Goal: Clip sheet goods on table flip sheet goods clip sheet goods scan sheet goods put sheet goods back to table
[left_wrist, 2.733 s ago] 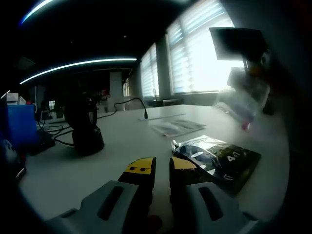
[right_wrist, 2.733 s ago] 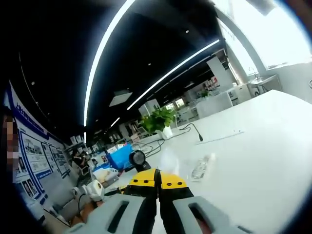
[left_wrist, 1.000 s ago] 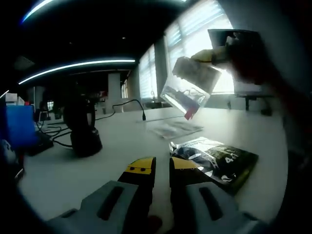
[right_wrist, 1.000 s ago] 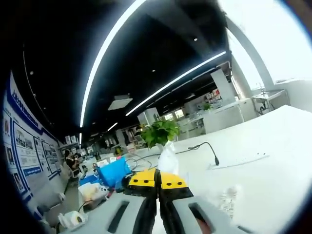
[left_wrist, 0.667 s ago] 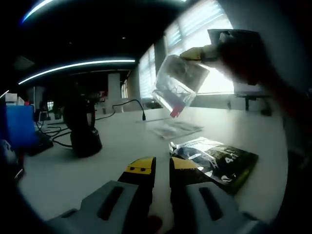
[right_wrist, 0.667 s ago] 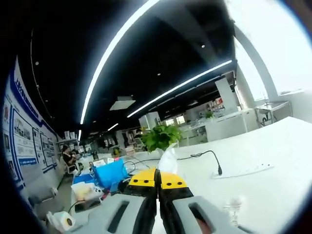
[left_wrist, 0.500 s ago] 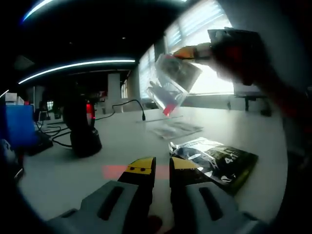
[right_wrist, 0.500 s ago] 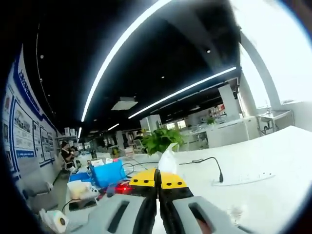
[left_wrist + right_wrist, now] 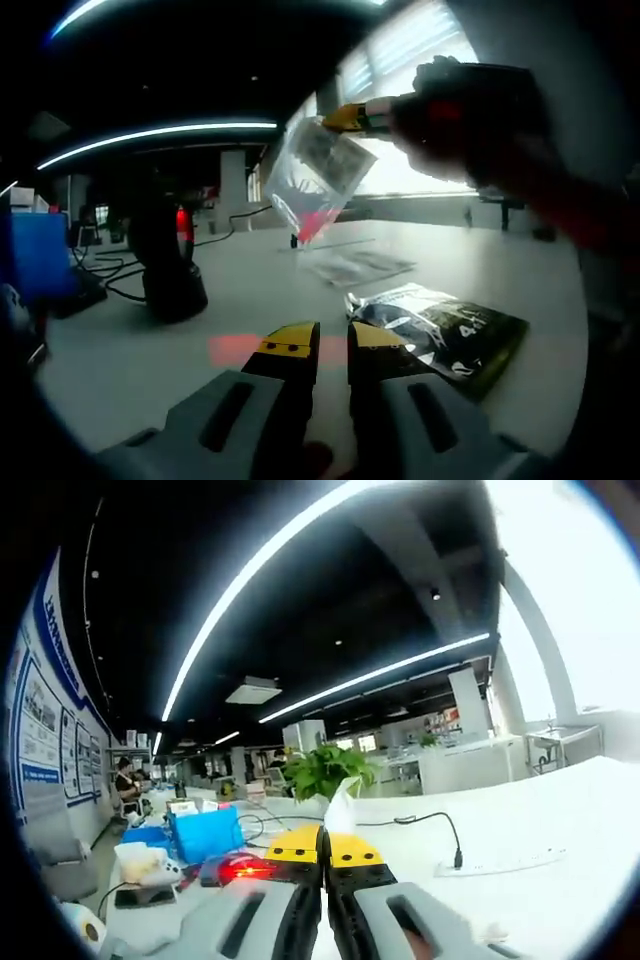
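Scanning stage: left gripper (image 9: 332,338), lower centre, jaws slightly parted and empty, rests low over the table (image 9: 150,370) beside a dark packet (image 9: 455,335). Farther off, upper centre, the right gripper (image 9: 345,118) pinches a clear bag (image 9: 315,180) above the scanner (image 9: 170,260), whose red light glows. Returning the bag remains.

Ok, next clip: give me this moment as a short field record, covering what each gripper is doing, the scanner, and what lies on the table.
right gripper: shut on clear packet, held in the air in front of the scanner
left gripper: fingers slightly apart, holding nothing, low over white table
scanner: black, upright, red light on; red patch on the table
on table: dark foil packet, flat clear packets, cables
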Tool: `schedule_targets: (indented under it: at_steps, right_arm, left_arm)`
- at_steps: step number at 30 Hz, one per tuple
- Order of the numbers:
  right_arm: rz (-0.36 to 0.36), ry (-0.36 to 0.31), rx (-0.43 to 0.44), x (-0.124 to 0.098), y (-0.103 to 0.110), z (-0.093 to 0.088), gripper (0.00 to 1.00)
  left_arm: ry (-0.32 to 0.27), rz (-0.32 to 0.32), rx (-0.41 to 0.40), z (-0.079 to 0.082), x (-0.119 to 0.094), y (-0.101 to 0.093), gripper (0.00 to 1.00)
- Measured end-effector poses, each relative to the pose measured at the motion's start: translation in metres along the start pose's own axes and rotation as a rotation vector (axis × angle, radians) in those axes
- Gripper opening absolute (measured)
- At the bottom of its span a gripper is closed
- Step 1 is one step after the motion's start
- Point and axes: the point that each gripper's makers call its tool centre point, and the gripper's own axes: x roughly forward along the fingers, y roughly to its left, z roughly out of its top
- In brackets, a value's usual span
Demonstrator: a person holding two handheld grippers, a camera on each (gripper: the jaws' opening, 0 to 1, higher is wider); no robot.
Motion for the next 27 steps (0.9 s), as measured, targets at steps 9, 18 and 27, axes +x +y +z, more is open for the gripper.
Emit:
schedule_targets:
  at_steps: [9,18,27]
  right_arm:
    - [-0.019,-0.004,0.010,0.021,0.006,-0.018,0.00]
    - [-0.028,0.010,0.016,0.043,0.010,-0.032,0.00]
    - [-0.039,0.030,0.014,0.058,0.016,-0.043,0.00]
  left_arm:
    - [-0.001,-0.004,-0.002,0.000,0.000,-0.002,0.04]
    - [-0.001,-0.007,-0.008,0.000,-0.001,-0.003,0.04]
    - [-0.002,-0.009,-0.011,-0.001,-0.002,-0.003,0.04]
